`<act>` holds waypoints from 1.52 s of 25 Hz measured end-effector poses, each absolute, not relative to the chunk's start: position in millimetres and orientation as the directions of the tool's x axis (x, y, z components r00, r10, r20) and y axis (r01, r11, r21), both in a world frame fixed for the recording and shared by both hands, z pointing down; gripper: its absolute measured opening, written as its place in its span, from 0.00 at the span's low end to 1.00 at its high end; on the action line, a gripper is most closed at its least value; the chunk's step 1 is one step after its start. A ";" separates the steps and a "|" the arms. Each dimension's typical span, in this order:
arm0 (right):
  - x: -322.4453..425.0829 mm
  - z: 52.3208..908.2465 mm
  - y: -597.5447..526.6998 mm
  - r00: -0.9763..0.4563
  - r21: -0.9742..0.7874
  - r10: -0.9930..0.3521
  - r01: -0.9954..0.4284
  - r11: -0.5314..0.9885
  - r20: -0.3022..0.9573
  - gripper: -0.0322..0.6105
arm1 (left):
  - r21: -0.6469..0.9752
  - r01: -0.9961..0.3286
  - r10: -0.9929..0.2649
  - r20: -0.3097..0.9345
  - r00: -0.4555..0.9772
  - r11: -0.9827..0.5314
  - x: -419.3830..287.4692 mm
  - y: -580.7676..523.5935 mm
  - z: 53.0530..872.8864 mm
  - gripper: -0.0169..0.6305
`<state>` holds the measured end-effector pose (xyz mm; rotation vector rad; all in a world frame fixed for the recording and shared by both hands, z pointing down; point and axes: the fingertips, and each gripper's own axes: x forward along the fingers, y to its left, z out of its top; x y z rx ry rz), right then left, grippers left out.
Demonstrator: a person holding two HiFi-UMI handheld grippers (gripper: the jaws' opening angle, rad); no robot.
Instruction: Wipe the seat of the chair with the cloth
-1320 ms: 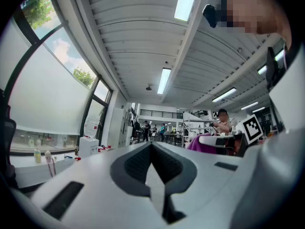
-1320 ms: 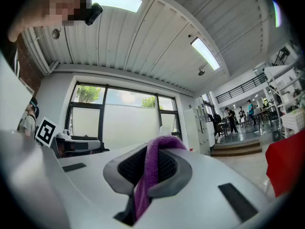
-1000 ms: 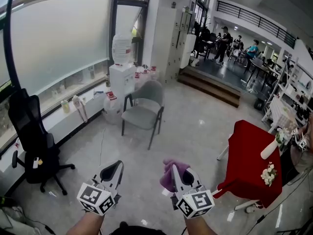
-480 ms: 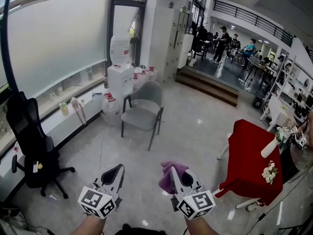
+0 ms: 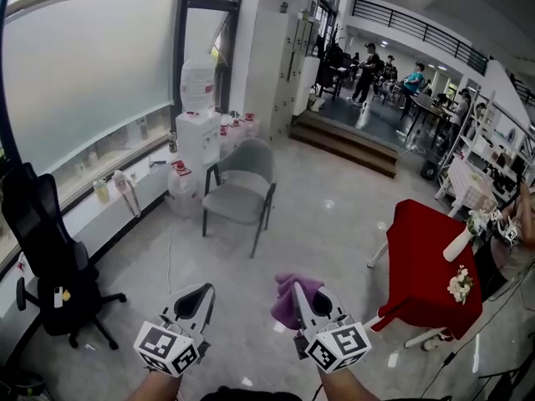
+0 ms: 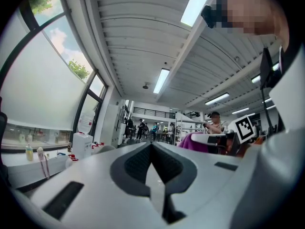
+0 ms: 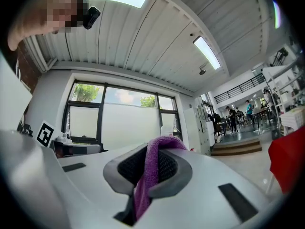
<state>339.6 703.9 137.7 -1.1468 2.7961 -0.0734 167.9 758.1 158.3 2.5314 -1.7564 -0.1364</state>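
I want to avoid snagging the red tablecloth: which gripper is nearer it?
Right. The right gripper, shut on the purple cloth, is just left of the red tablecloth; the left gripper is further left.

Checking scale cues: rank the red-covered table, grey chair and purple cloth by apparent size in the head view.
1. red-covered table
2. grey chair
3. purple cloth, smallest even though it is nearest the camera

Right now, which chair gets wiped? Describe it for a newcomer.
By the frosted window stands a white water dispenser. The grey chair is just right of it. Unlike the black office chair, it has plain legs, no wheels.
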 end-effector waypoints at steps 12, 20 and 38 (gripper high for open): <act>339.1 137.3 699.5 -0.644 -0.095 -0.759 -0.753 0.651 -0.094 0.08 | 0.113 -0.899 -0.906 -0.050 0.419 -0.422 160.2 740.4 158.2 0.04; 333.7 137.7 650.1 -0.661 -0.101 -0.741 -0.735 0.671 -0.114 0.08 | 0.091 -0.906 -0.911 -0.039 0.411 -0.413 163.5 695.8 158.6 0.04; 361.8 131.0 485.6 -0.685 -0.114 -0.714 -0.705 0.700 -0.145 0.08 | 0.064 -0.918 -0.920 -0.045 0.388 -0.391 193.0 532.7 139.0 0.04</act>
